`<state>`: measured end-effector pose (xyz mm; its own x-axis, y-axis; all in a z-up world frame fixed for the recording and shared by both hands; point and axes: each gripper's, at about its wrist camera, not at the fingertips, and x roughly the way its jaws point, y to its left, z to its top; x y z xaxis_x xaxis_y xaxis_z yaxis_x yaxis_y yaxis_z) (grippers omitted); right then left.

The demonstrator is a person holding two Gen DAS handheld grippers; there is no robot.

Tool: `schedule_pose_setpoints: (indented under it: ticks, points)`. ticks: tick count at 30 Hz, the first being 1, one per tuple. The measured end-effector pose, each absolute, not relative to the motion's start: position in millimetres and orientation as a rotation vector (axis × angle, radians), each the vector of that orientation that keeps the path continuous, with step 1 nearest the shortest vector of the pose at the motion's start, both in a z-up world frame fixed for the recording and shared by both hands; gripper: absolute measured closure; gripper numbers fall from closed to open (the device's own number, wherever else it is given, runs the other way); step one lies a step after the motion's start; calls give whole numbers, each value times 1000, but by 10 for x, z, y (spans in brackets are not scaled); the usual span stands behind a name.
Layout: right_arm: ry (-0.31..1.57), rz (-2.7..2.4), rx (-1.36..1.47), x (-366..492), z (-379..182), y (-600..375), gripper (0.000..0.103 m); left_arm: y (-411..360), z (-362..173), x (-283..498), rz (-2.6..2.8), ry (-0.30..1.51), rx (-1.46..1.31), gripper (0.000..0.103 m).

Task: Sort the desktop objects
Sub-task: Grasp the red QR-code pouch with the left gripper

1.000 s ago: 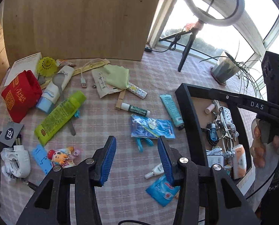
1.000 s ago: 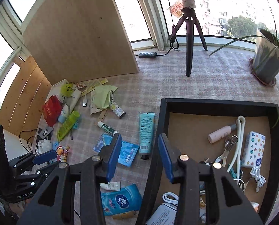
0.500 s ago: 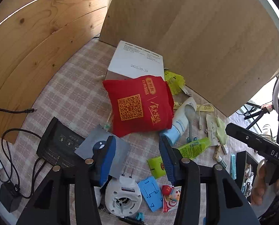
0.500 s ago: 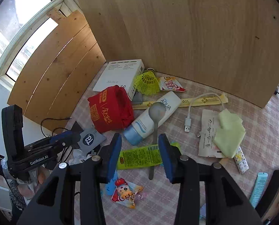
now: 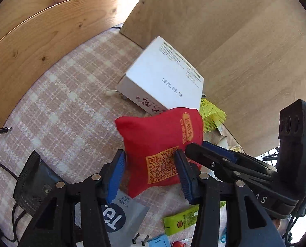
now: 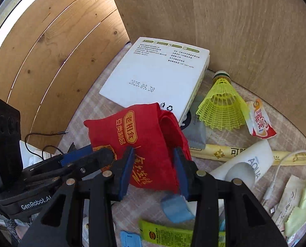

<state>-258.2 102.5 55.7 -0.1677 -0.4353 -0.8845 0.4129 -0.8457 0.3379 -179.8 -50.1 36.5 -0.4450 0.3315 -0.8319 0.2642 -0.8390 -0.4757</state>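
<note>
A red cloth pouch with a yellow QR code lies on the checked tablecloth, leaning on a white box. My left gripper is open, its blue pads on either side of the pouch's near end. My right gripper is also open and straddles the same pouch from the other side. The right gripper's fingers show in the left wrist view, at the pouch's right edge. Whether any pad touches the cloth is unclear.
A yellow shuttlecock, a sachet, a white tube with a spoon, a chopstick sleeve and a green tube lie right of the pouch. A black adapter and grey packet lie left. Wooden boards stand behind.
Both grippers have swung from the tray side to the left end of the table and closed in on the red pouch, which now sits between both pairs of pads.
</note>
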Motion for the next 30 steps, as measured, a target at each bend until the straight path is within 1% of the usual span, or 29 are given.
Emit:
schedule_pose_setpoints:
  ticks: [2, 4, 6, 9, 15, 21, 23, 30]
  points:
    - [-24, -2046, 1596, -2627, 512, 1109, 64, -375, 354, -1836, 2485, -815, -1655, 58]
    - [-83, -2011, 1623, -2664, 464, 1227, 64, -266, 334, -1866, 2482, -764, -1665, 57]
    - [-138, -2006, 1623, -2674, 460, 1338, 64, -196, 319, -1872, 2467, -754, -1657, 56]
    - [-119, -2027, 1611, -2661, 449, 1385, 64, -87, 265, -1878, 2432, -752, -1672, 58]
    - [-252, -1966, 1690, -2612, 282, 1661, 64, 227, 226, -1852, 2396, -689, -1713, 58]
    - [-175, -2054, 1690, -2253, 328, 2050, 64, 782, 197, -1717, 2327, -571, -1741, 57]
    - [-207, -2055, 1700, -2118, 295, 2188, 64, 889, 167, -1614, 2307, -544, -1747, 57]
    - [-278, -2062, 1705, -1576, 279, 2549, 64, 1180, 148, -1174, 2263, -555, -1734, 57]
